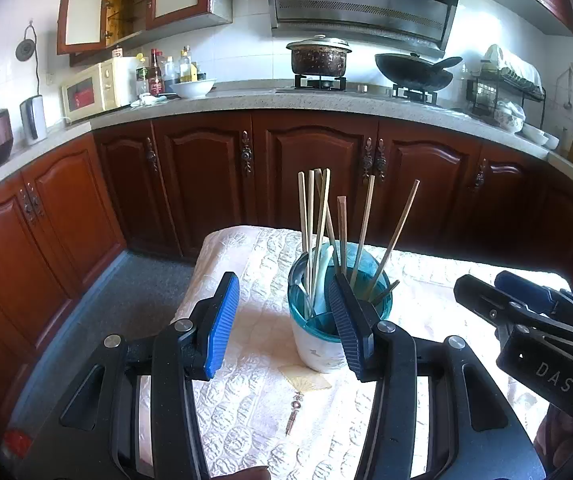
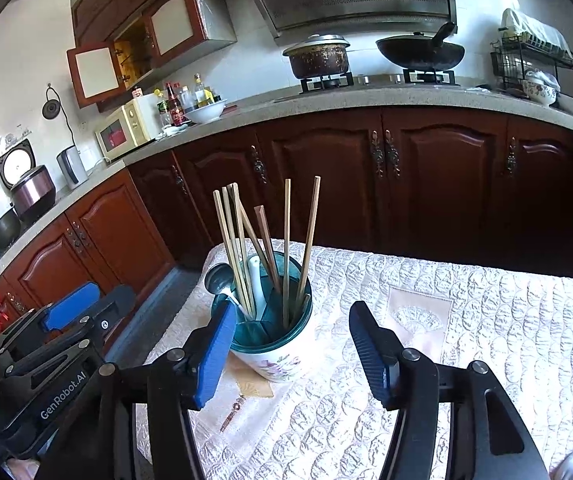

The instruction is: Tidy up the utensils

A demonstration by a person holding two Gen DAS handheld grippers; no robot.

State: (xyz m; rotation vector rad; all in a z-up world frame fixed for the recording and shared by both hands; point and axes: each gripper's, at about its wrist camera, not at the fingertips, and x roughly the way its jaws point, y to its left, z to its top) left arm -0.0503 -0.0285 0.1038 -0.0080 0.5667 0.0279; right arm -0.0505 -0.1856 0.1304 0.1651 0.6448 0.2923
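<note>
Left wrist view is showing the holder [image 1: 326, 336] standing upright on the quilted surface [image 1: 254, 392], chopsticks [image 1: 318, 224] fanning out of its teal rim, a white spoon tucked among them. The left gripper [image 1: 282, 320] is hovering with its jaws apart, nothing between the pads; the holder is sitting just beyond its right finger. The right gripper [image 2: 292, 352] is also standing apart and empty, hanging just in front of the holder. No loose utensils are showing on the surface, so I'm judging the sorting as nearly finished, perhaps only tidying left. Any next move is calling for a careful approach: those leaning chopsticks could tip the holder if knocked.
</note>
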